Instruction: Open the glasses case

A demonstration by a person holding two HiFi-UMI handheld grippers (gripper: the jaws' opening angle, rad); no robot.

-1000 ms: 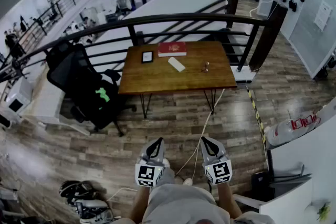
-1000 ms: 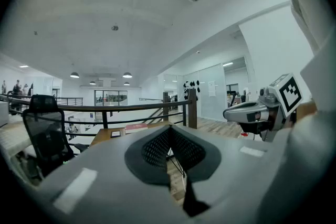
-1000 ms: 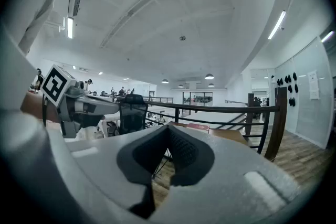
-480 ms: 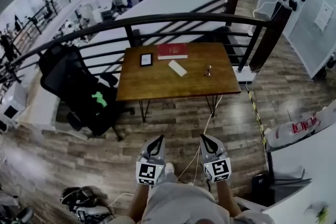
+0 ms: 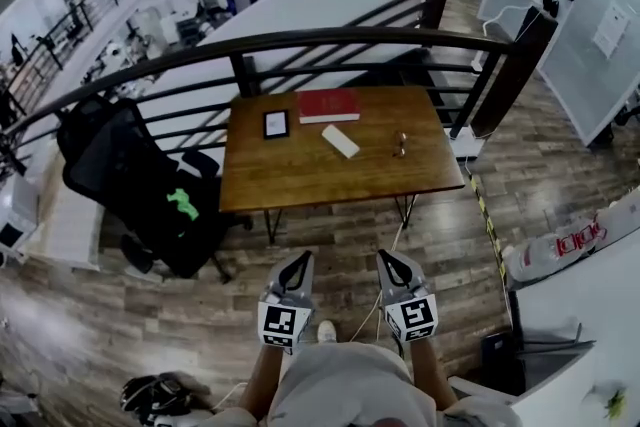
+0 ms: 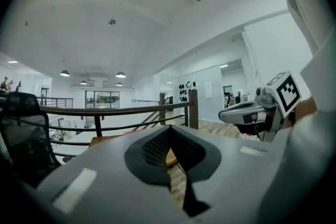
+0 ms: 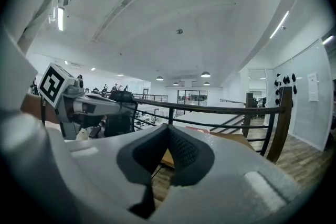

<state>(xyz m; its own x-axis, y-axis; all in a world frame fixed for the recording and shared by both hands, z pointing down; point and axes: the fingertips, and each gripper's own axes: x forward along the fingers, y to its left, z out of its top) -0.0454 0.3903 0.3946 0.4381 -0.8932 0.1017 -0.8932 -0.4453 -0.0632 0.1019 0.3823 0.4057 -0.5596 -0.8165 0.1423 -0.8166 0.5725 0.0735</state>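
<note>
Wooden and brown, the table (image 5: 300, 177) stands against a dark curved railing (image 5: 300, 40), well apart from both grippers, which the person holds side by side over the plank floor, pointing toward it. The left gripper (image 5: 298, 261) has its jaws pressed together with nothing between them, and the right gripper (image 5: 388, 259) is likewise closed and empty. The white glasses case (image 5: 340, 141) lies closed and at a slant near the middle of the table, a little toward the far edge. A red book (image 5: 328, 105) rests at the far edge just behind it, a small dark-framed tablet (image 5: 276, 124) sits toward the far left corner, and a small metallic object (image 5: 400, 144), too small to identify, lies toward the right edge. A black office chair (image 5: 130, 175) stands off the table's left edge.
</note>
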